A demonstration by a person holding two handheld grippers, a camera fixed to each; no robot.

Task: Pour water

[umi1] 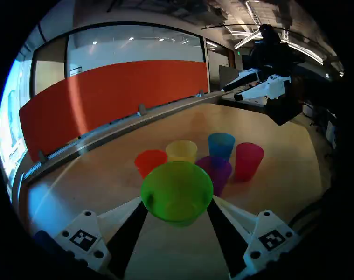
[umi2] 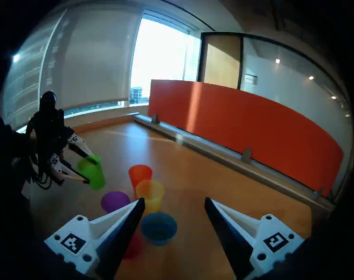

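Note:
My left gripper point(umi1: 177, 201) is shut on a translucent green cup point(umi1: 177, 192), held above the wooden table point(umi1: 107, 186) with its mouth towards the camera. In the right gripper view the green cup point(umi2: 92, 171) sits between the left gripper's point(umi2: 83, 169) white fingers at the far left. Behind the green cup stand the red cup point(umi1: 149, 161), yellow cup point(umi1: 181, 150), blue cup point(umi1: 221, 145), purple cup point(umi1: 216, 171) and pink cup point(umi1: 248, 160). My right gripper point(umi2: 174, 210) is open over the blue cup point(umi2: 159, 227). The right gripper point(umi1: 230, 93) hangs far off.
An orange divider panel point(umi1: 116, 98) on a metal rail runs along the table's far edge. In the right gripper view the red cup point(umi2: 140, 175), yellow cup point(umi2: 150, 193) and purple cup point(umi2: 115, 201) cluster together. The pink cup point(umi2: 132, 246) is half hidden behind a finger.

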